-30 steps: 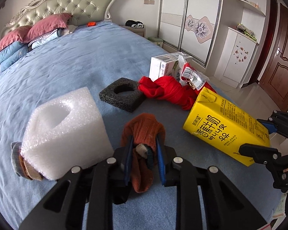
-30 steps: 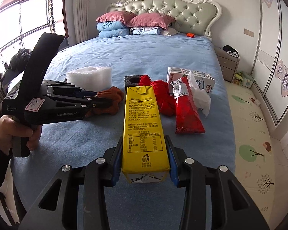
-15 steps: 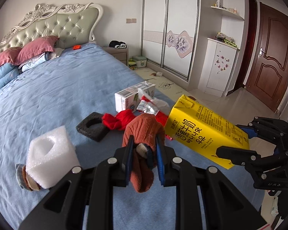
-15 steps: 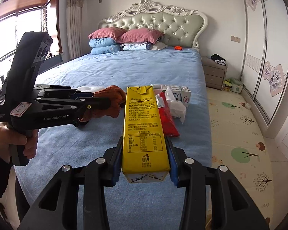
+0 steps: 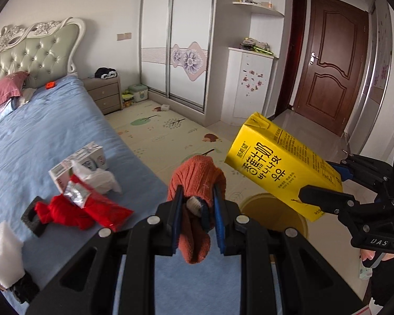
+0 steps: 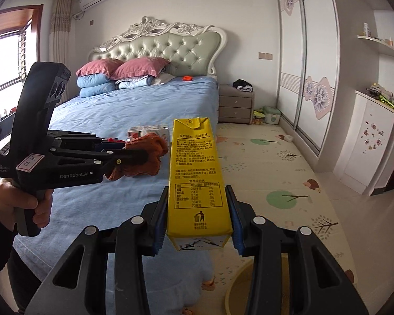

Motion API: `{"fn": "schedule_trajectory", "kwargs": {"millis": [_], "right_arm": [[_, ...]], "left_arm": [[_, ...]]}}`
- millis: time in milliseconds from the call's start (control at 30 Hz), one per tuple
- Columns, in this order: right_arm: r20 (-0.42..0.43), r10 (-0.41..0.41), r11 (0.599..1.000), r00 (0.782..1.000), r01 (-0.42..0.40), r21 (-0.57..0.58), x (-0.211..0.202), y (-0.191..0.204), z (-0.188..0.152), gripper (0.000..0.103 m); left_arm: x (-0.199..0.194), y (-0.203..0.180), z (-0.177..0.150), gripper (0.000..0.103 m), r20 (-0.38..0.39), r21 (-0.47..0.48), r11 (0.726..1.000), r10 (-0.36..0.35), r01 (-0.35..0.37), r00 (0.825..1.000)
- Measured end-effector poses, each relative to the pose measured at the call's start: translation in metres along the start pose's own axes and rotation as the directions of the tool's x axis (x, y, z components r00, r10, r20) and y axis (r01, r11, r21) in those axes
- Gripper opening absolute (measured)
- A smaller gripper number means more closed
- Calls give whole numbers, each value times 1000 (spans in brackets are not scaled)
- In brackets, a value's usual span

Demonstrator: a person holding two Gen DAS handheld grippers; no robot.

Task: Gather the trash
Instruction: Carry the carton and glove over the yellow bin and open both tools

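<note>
Left wrist view, blue bed (image 5: 52,141), patterned floor mat (image 5: 170,128), brown door (image 5: 331,60)

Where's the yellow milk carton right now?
The yellow milk carton is clamped in the right gripper, off the bed's foot, above a round bin on the floor, right of the orange sock.

A home bedroom: bed (image 6: 134,110), tufted headboard (image 6: 170,50), wardrobe (image 6: 307,60).
</note>
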State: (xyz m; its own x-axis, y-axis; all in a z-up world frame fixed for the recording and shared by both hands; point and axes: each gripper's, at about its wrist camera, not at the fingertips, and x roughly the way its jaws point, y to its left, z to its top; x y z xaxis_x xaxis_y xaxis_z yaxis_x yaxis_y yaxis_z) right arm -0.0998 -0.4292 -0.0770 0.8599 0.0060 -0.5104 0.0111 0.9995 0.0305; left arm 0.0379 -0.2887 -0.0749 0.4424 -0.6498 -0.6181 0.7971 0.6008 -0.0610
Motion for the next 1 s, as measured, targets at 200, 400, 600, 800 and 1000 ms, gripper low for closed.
{"fn": "schedule_trajectory", "kwargs": {"millis": [200, 400, 600, 800, 1000], "right_arm": [[-34, -110, 990, 993, 112, 81, -23, -57, -26, 40], [-118, -204, 967, 972, 219, 131, -36, -102, -65, 40], [-210, -240, 942, 948, 280, 188, -36, -135, -108, 40], [-288, -227, 924, 930, 299, 238, -19, -166, -142, 40], [-374, -201, 903, 905, 320, 288, 5, -194, -172, 40]], "left_arm": [[42, -66, 7, 22, -52, 65, 992, -107, 111, 993], [92, -120, 2, 22, -166, 96, 970, -208, 225, 964], [148, -159, -10, 22, -303, 108, 950, -250, 293, 920], [203, -188, -17, 22, -430, 123, 942, -233, 312, 872], [256, -202, -36, 22, -546, 121, 942, -201, 314, 814]]}}
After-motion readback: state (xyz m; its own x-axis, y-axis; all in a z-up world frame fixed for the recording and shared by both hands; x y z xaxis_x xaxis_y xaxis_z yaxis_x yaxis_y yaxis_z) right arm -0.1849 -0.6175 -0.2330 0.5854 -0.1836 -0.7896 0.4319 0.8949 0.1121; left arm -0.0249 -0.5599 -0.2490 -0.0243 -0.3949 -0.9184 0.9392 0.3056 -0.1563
